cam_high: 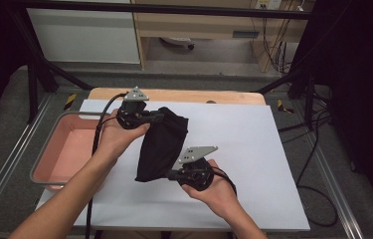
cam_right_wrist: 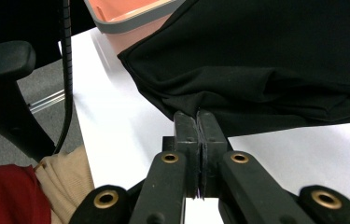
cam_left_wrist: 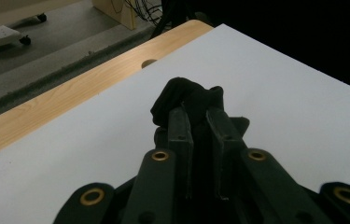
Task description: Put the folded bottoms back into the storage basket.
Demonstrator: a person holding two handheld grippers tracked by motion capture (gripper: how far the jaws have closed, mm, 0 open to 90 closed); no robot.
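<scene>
- My left gripper (cam_high: 160, 117) fingers (cam_left_wrist: 180, 128) pinch the black cloth (cam_high: 161, 144) at its far end.
- My right gripper (cam_high: 170, 175) fingers (cam_right_wrist: 185, 133) clamp its near edge.
- It hangs between them above the white bench (cam_high: 253, 149).

Quick count: one black cloth (cam_high: 163, 142) in the middle of the white sheet (cam_high: 253, 149), and that's one sheet, on one wooden worktop (cam_high: 174, 94). One pink tray (cam_high: 69, 149) over at 9 o'clock. Two grippers: the left gripper (cam_high: 160, 117) at 11 o'clock of the cloth, the right gripper (cam_high: 170, 174) at 6 o'clock, two black fingers (cam_left_wrist: 180, 128) on each.
</scene>
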